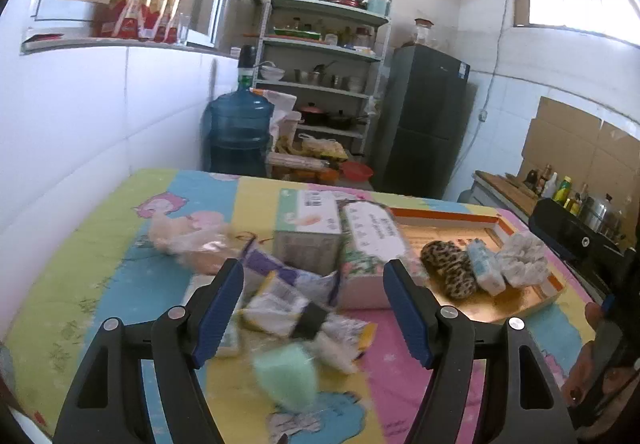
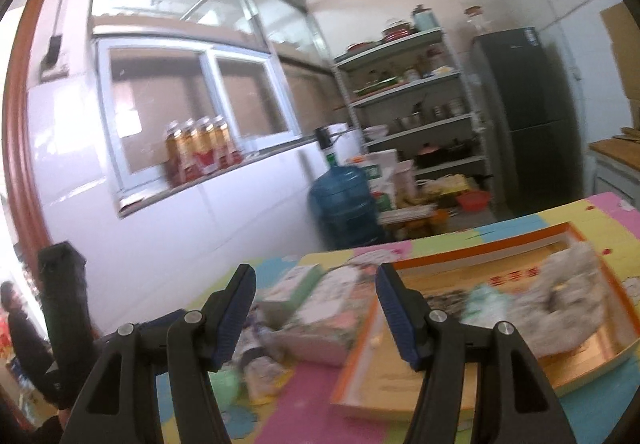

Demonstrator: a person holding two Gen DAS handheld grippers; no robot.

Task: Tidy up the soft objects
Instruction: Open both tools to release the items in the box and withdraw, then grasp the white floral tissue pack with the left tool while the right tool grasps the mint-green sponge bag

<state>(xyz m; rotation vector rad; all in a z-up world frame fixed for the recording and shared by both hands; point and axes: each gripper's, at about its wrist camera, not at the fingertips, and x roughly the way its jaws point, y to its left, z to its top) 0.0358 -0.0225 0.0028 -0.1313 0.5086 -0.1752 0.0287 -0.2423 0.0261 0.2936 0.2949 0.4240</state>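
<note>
Holding three soft bundles, the orange tray (image 1: 496, 222) sits beyond both grippers' empty, parted jaws.

Both grippers (image 1: 314, 276) (image 2: 316, 282): black frames, blue ribbed jaws, silver screws.

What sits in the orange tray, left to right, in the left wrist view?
In the orange-rimmed tray: leopard-print fuzzy roll → pale blue-and-white soft pack → white fluffy bundle.

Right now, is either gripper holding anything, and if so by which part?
Nothing is held. The left gripper and right gripper both stand open and empty above the table, with the soft items lying beyond their fingers.
</note>
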